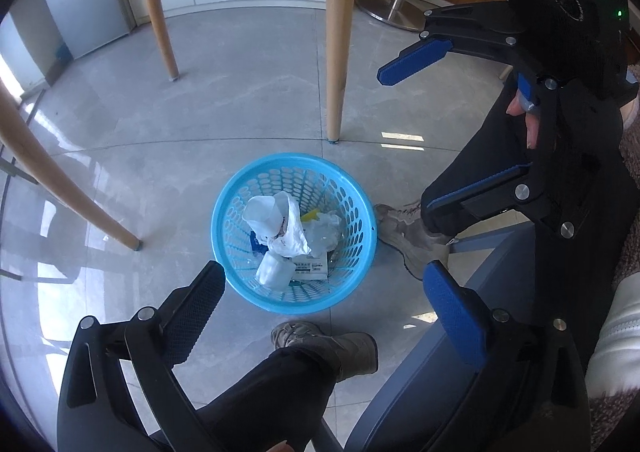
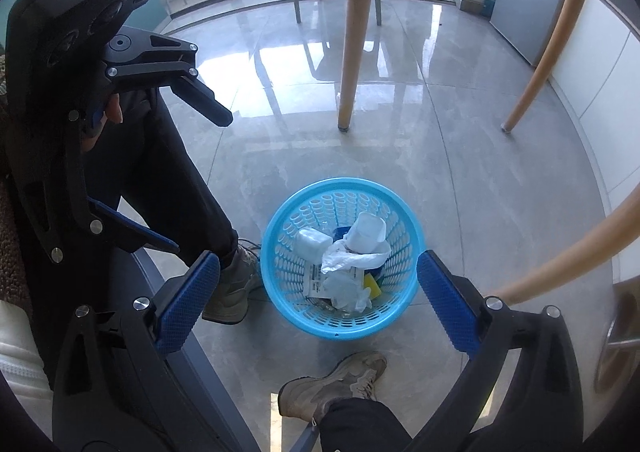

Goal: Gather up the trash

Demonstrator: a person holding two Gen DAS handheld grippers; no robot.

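Trash fills the blue perforated basket (image 1: 294, 232) standing on the grey tiled floor (image 1: 160, 139): crumpled white paper (image 1: 286, 228), a paper cup (image 2: 366, 232) and a printed packet (image 1: 310, 266). Left tongs (image 1: 332, 300) and right tongs (image 2: 318, 294) both hang above it with jaws wide apart, holding nothing. Two shoes (image 2: 332, 384) stand close to the rim. Wooden legs (image 1: 336, 39) stand farther off, with free floor between.

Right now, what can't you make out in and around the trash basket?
- Basket bottom: both wrist views, buried under crumpled white trash.
- Printed packet: right wrist view, text too small.
- Tabletop: both views, cut off above the wooden legs.
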